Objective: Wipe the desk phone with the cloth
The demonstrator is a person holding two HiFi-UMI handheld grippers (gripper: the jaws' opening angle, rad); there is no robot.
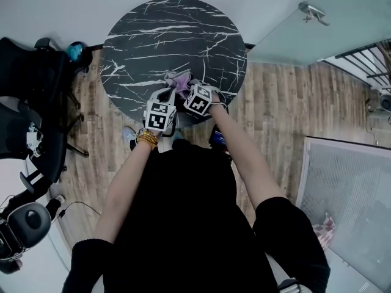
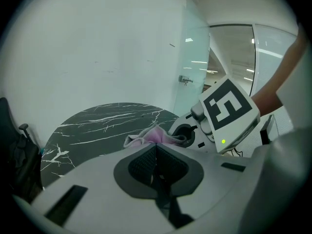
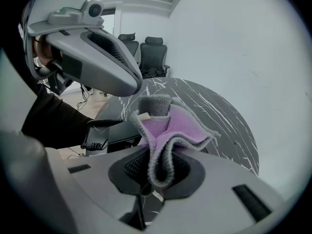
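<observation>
A purple and grey cloth [image 3: 168, 130] is bunched up between the jaws of my right gripper [image 3: 156, 162], which is shut on it. In the head view the cloth [image 1: 178, 78] sits over the near edge of the round black marble table [image 1: 174, 35]. The black desk phone [image 3: 122, 130] with its coiled cord [image 3: 97, 133] lies just left of and below the cloth; the grippers hide it in the head view. My left gripper [image 2: 156, 155] is shut with nothing visible in it, right beside the right gripper [image 2: 183, 135] and the cloth [image 2: 156, 134].
Black office chairs [image 1: 36, 102] stand left of the table, and two more [image 3: 146, 52] by the far wall. A glass door [image 1: 317, 17] is at the back right. A white panel [image 1: 348, 194] leans at the right on the wooden floor [image 1: 275, 102].
</observation>
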